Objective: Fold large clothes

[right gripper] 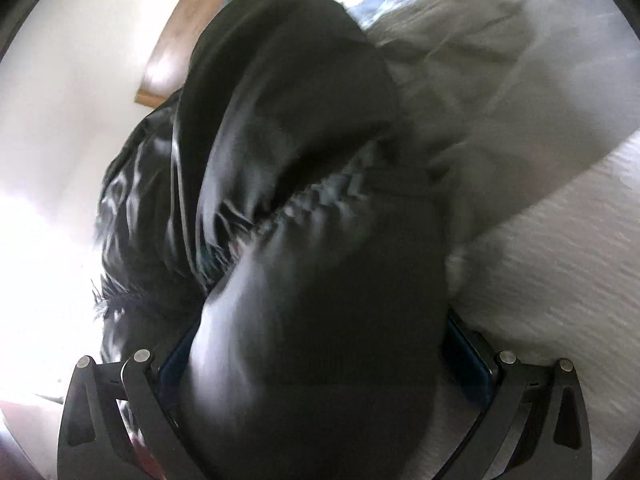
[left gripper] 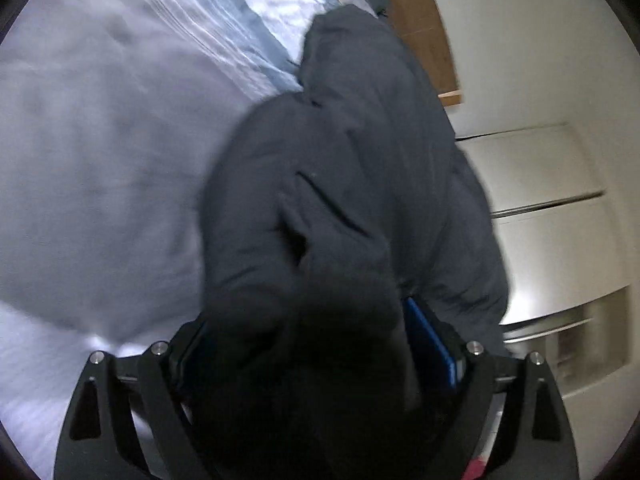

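A large dark padded jacket (left gripper: 352, 160) hangs bunched up in front of my left gripper (left gripper: 308, 332) and fills the space between its wide-set jaws. The blue pad (left gripper: 432, 344) of one finger shows bare beside the cloth, so the jaws stand open around it. In the right wrist view the same jacket (right gripper: 280, 100), shiny and creased, runs down into my right gripper (right gripper: 320, 340). Its blue pads (right gripper: 472, 364) sit against a thick fold on both sides. The picture is blurred by motion.
A bed with a grey duvet (left gripper: 100, 160) lies under and beside the jacket, with blue striped bedding (left gripper: 224, 12) further back. A white textured cover (right gripper: 560, 280) is near the right gripper. A wooden headboard (left gripper: 420, 20) and white drawers (left gripper: 540, 200) stand at the bed's side.
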